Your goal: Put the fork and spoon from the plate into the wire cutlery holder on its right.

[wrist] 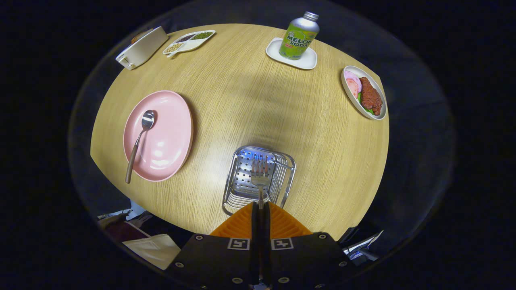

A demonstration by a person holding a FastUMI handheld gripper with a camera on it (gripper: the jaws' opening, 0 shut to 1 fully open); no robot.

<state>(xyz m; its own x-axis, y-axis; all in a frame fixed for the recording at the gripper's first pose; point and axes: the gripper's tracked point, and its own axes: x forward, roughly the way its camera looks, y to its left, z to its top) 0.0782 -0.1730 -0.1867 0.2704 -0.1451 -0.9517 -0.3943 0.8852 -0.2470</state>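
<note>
The tongs (261, 207) are closed tight, both fingers pinching the handle of the fork (260, 177). The fork sticks straight out ahead of the fingertips, tines forward, hanging over the wire holder (288, 183). I cannot tell whether the tines touch the holder's perforated floor or sit above it.

The holder stands on the table (250, 100) just ahead of the fingers, directly under the fork.

Ahead and to the left of the tongs lies the pink plate (169, 137), well apart from the holder. The spoon (139, 141) rests on the plate's left half, bowl pointing away from the tongs, its brownish handle running back over the near rim.

Far beyond the fingers, a soda bottle (300, 36) stands upright on a small white tray (310, 62). To the right of it, near the table's edge, sits an oval dish (346, 94) with a piece of reddish meat, pale slices and a bit of green. At the far left corner a white box (141, 48) lies tilted, and just beside it a divided dish (189, 42) holds beans or seeds in separate sections.

Below the table's near edge, left of the tongs, some pale bags or paper (153, 247) lie on the floor
</note>
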